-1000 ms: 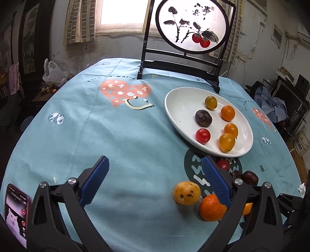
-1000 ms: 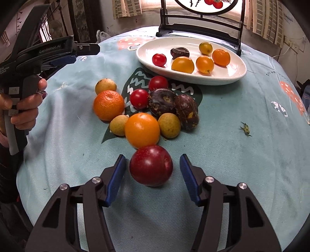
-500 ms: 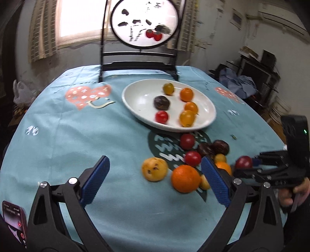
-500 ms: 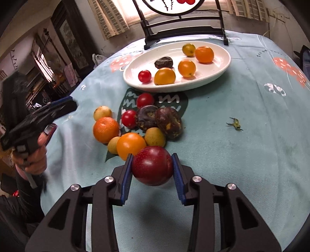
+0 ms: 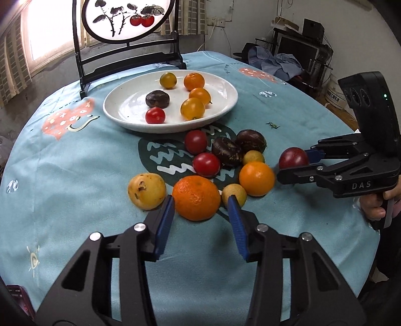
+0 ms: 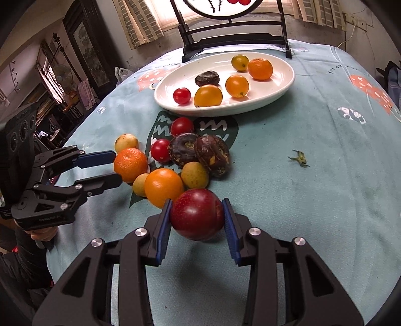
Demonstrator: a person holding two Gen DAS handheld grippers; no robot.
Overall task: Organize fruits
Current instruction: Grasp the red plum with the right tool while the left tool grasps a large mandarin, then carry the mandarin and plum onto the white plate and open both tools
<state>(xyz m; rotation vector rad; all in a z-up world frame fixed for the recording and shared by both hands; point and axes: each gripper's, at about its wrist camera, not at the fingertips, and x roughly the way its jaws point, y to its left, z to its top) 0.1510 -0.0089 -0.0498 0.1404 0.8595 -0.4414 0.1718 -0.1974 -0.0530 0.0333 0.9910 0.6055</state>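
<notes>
My right gripper is shut on a dark red plum and holds it just above the cloth; the plum also shows in the left wrist view. My left gripper is open, its blue pads on either side of a large mandarin, apart from it. A white oval plate at the back holds several small fruits. A cluster of loose fruits lies in front of it: tomatoes, dark passion fruits, an orange, yellow fruits.
A round painted screen on a black stand stands behind the plate. A small green stem lies on the cloth to the right. The round table has a blue cloth. Furniture and clutter surround the table.
My right gripper closed on the plum and lifted it. My left gripper swung toward the fruit cluster and narrowed around the large mandarin.
</notes>
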